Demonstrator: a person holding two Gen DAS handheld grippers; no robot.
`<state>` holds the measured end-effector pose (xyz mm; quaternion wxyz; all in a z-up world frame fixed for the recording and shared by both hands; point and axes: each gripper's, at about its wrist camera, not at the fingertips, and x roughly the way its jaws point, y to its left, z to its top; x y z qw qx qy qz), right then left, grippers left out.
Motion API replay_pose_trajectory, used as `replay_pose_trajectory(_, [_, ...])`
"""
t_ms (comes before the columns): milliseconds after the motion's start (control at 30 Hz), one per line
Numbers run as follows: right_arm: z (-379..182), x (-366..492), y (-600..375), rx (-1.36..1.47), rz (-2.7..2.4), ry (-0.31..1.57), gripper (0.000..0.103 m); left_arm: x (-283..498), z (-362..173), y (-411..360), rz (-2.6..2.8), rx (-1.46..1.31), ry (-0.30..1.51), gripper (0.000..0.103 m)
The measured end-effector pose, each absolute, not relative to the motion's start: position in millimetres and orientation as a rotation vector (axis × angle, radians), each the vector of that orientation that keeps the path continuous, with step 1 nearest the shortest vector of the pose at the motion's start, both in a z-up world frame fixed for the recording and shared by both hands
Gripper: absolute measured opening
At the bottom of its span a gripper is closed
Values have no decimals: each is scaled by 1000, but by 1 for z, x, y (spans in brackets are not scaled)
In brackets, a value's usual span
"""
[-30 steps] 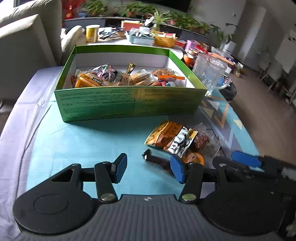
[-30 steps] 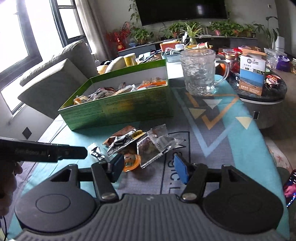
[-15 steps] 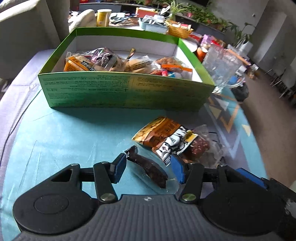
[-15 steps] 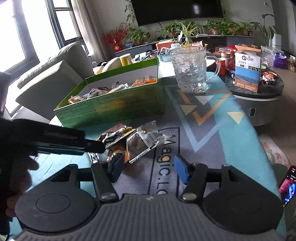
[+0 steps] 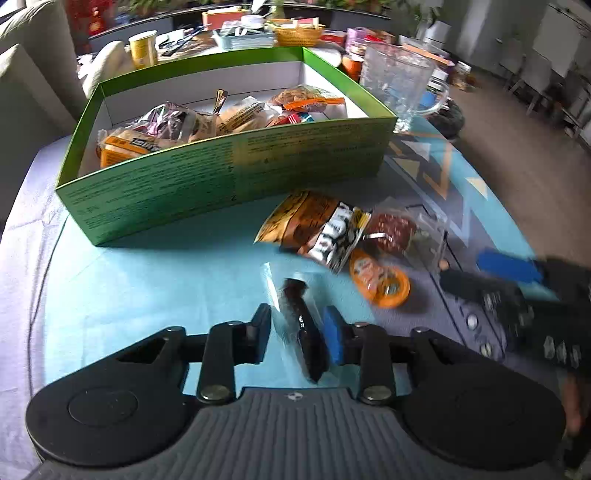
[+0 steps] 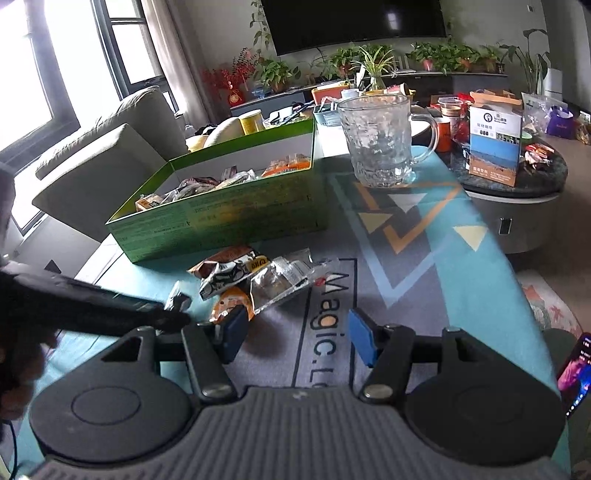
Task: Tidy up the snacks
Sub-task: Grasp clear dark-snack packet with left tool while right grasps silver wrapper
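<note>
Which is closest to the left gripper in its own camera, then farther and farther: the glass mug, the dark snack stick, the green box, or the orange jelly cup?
1. Dark snack stick, between the left gripper fingers.
2. Orange jelly cup, ahead, right.
3. Green box, beyond, left.
4. Glass mug, far right, past the box.

Right gripper (image 5: 517, 280) motion-blurred in left wrist view; print on green rectangular cardboard box (image 5: 236, 166) too small to read.

Glass mug (image 6: 380, 142), sofa (image 6: 107, 155), television (image 6: 354, 18), potted plants (image 6: 373, 61)
</note>
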<state>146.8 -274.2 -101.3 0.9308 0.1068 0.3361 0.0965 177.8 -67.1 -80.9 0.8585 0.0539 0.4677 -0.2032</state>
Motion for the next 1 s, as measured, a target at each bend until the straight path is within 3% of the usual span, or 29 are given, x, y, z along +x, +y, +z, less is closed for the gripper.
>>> replay_pose_trajectory(100, [-104,157,-276,246,209,692,58,172,-77,-57,-441,117,965,20])
replay_pose_trajectory(267, [-112,176,-271,331,223,732,58,170,-80,-53,-433,103,968,21])
replay_pose_trajectory(367, [-113,182,-267,372,212,737,58,170,-85,-56,-410,112,990,38])
replay_pose_trajectory(533, [-111,195,-260,392,179,732,58,161,-94,-71,-408,208,954,48])
replay_pose_trajectory(633, [-113,201,-256,373,168,745,57,158,-96,-74,-427,218,916,39])
replay_pose_trajectory(667, [-113,200,-256,361,176,739,49,157,-95,-74,-448,221,905,28])
replay_pose_trajectory(700, [-114,200,-256,356,188,743,33,156,-94,-74,-469,217,910,28])
replay_pose_trajectory(1000, [-80,172,-270,348,201,608,32,149,-60,-66,-483,196,786,27])
